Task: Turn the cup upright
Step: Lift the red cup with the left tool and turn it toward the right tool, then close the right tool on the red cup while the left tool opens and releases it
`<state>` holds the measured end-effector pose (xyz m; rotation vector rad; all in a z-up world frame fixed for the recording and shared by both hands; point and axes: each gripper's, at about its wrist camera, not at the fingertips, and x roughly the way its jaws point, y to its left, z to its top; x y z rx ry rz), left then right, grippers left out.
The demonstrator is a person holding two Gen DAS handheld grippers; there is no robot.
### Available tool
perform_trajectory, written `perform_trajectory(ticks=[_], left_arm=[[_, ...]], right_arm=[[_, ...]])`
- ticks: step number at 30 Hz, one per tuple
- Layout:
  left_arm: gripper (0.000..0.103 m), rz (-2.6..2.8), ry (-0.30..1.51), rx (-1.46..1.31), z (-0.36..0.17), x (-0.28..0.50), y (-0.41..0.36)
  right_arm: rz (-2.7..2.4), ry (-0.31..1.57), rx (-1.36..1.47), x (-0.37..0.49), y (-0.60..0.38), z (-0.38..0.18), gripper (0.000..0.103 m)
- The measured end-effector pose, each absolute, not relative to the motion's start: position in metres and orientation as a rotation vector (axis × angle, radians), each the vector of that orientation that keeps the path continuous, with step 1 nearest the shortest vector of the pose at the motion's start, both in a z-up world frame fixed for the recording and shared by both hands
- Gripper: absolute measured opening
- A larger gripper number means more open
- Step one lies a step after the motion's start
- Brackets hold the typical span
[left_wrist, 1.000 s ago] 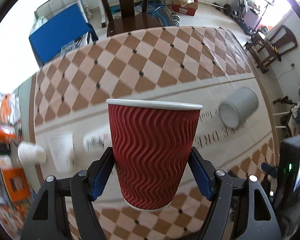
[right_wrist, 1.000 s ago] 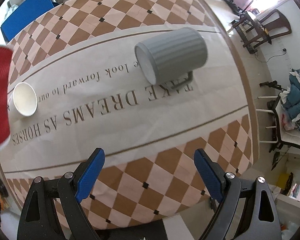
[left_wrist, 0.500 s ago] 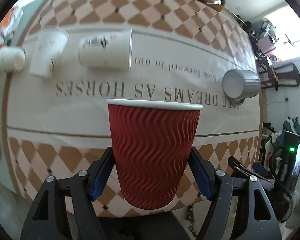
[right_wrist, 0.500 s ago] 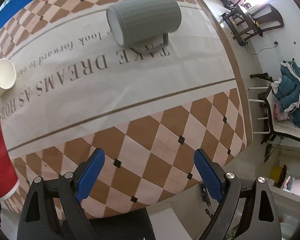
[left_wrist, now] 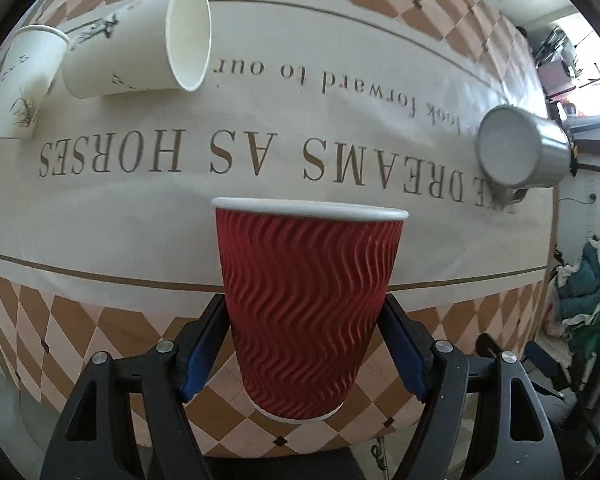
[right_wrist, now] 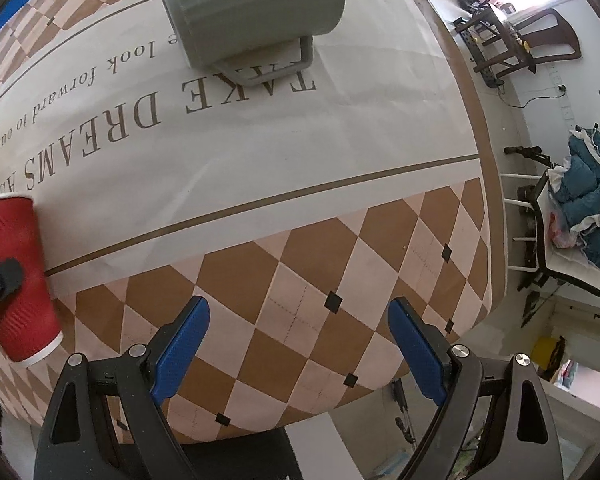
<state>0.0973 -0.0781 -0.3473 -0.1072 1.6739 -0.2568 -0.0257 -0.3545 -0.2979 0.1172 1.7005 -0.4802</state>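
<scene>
- While the left gripper (left_wrist: 306, 344) is clamping it between its blue pads (left_wrist: 202, 354), the red ripple-wall paper cup (left_wrist: 308, 304) is standing mouth-up with its white rim on top, held over the near checkered edge of the tablecloth (left_wrist: 112, 216)
- In the right wrist view the same cup (right_wrist: 18, 276) is showing at the far left, upright, with a black part of the left gripper lying across its side
- The right gripper (right_wrist: 296, 346) is hanging with its jaws spread wide and nothing between them, above the brown and pink diamonds of the cloth
- A grey ribbed mug (right_wrist: 252, 10) is lying on its side on the printed lettering, its handle touching the cloth; in the left wrist view it (left_wrist: 522, 152) is sitting well to the right of the red cup
- A white paper cup (left_wrist: 140, 40) is lying on its side at the far left, mouth facing right
- Just beside it, another white paper cup (left_wrist: 22, 84) with a dark printed drawing is standing upright
</scene>
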Motion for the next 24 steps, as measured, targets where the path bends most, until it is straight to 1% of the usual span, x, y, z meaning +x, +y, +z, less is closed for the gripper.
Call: perform_trajectory(ticks=[5, 7, 9, 10, 12, 16, 18, 24], left_arm=[[0.075, -0.246, 1.665, -0.113, -0.349, 0.098, -0.076], [0.079, -0.232, 1.649, -0.071, -0.347, 0.099, -0.077], [0.086, -0.228, 1.623, -0.038, -0.343, 0.098, -0.081], [0.088, -0.225, 1.611, -0.022, -0.340, 0.098, -0.080], [0.097, -0.228, 1.589, -0.008, -0.333, 0.098, -0.080], [0.097, -0.203, 1.522, -0.010, -0.314, 0.097, -0.069], [0.103, -0.178, 1.483, -0.015, -0.302, 0.096, -0.057], [0.103, -0.106, 1.378, -0.015, -0.266, 0.094, -0.013]], right_arm=[[-0.459, 1.703, 0.106, -0.025, -0.355, -0.300, 0.092], [-0.451, 1.703, 0.103, -0.025, -0.354, -0.301, 0.092], [-0.447, 1.702, 0.099, -0.022, -0.350, -0.299, 0.092], [-0.445, 1.700, 0.098, -0.022, -0.349, -0.298, 0.092], [-0.441, 1.697, 0.098, -0.021, -0.348, -0.297, 0.092], [-0.433, 1.689, 0.104, -0.019, -0.347, -0.292, 0.092], [-0.429, 1.682, 0.109, -0.018, -0.348, -0.287, 0.092], [-0.391, 1.645, 0.129, -0.021, -0.342, -0.266, 0.092]])
